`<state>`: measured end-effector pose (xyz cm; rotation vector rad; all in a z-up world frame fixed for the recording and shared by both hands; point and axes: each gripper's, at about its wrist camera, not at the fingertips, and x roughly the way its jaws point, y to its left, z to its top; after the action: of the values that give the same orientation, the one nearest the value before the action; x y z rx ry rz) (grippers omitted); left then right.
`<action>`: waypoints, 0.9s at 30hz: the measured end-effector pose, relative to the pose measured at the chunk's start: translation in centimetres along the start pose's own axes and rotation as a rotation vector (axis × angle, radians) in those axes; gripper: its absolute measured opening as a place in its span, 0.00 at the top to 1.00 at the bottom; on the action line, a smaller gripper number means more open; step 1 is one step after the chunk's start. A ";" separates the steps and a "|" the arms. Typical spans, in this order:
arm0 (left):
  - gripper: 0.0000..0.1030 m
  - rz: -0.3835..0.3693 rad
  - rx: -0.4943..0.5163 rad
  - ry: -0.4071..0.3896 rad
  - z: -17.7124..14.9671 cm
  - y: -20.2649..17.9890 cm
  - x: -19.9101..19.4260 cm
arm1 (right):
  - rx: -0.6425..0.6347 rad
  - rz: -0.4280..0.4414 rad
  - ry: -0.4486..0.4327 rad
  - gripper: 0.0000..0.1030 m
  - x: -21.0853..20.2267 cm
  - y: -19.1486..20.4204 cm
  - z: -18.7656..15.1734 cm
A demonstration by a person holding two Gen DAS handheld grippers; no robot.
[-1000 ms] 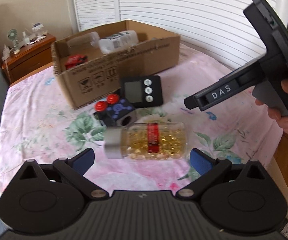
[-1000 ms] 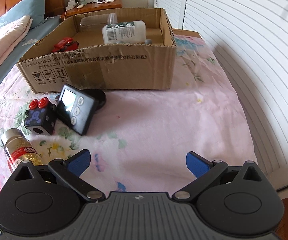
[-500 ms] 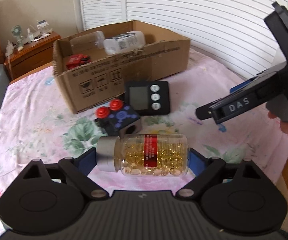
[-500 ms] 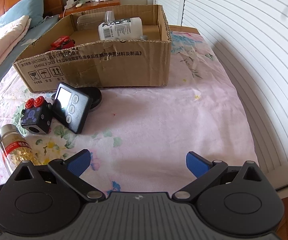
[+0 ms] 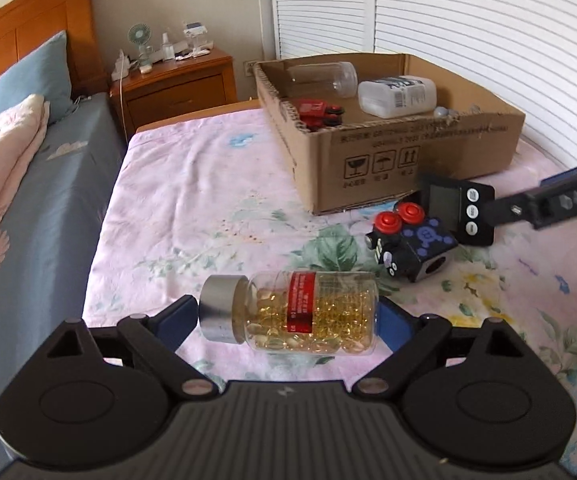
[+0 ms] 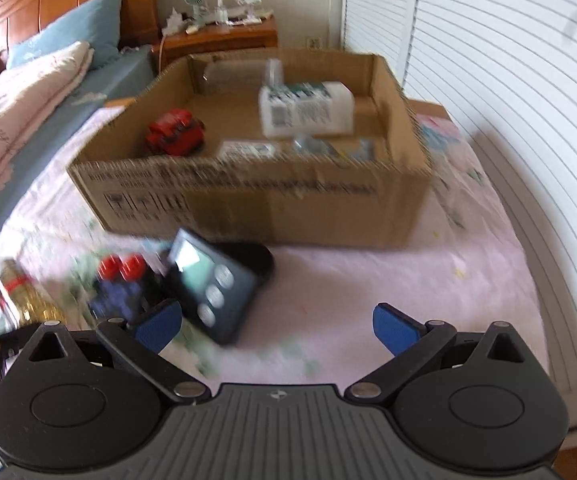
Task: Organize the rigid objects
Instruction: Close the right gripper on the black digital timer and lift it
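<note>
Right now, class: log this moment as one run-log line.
left gripper: shut on capsule bottle | right gripper: open, empty | box: partly filled

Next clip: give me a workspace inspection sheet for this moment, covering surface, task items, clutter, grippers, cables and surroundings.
Surface: pink floral bedsheet, wrinkled.
Job's things: capsule bottle lying sideways; black cube toy and digital timer on the sheet in front of the cardboard box; the box holds a red toy car, white bottle and clear bottle.
Clutter: nothing seen on the sheet.
Grippers: left gripper shut on the capsule bottle, end to end; right gripper open, empty, near the timer.
Cables: a white cord hangs by the nightstand.
Surroundings: bed pillows, louvered doors.
</note>
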<state>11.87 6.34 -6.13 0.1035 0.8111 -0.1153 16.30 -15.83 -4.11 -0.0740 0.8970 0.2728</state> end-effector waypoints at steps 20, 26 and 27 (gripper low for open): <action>0.08 -0.056 -0.041 -0.020 -0.3 1.1 -0.7 | 0.069 -0.075 0.008 0.00 3.8 0.8 0.9; 0.08 -0.051 -0.038 -0.016 -0.4 1.0 -0.6 | 0.080 -0.115 0.047 0.00 3.2 -1.3 -0.7; 0.08 -0.050 -0.037 -0.016 -0.3 1.0 -0.6 | 0.089 -0.116 0.053 0.00 3.0 -1.5 -0.9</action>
<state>11.38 7.39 -5.90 0.0469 0.7998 -0.1480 17.79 -16.86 -7.13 -0.0501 0.9528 0.1234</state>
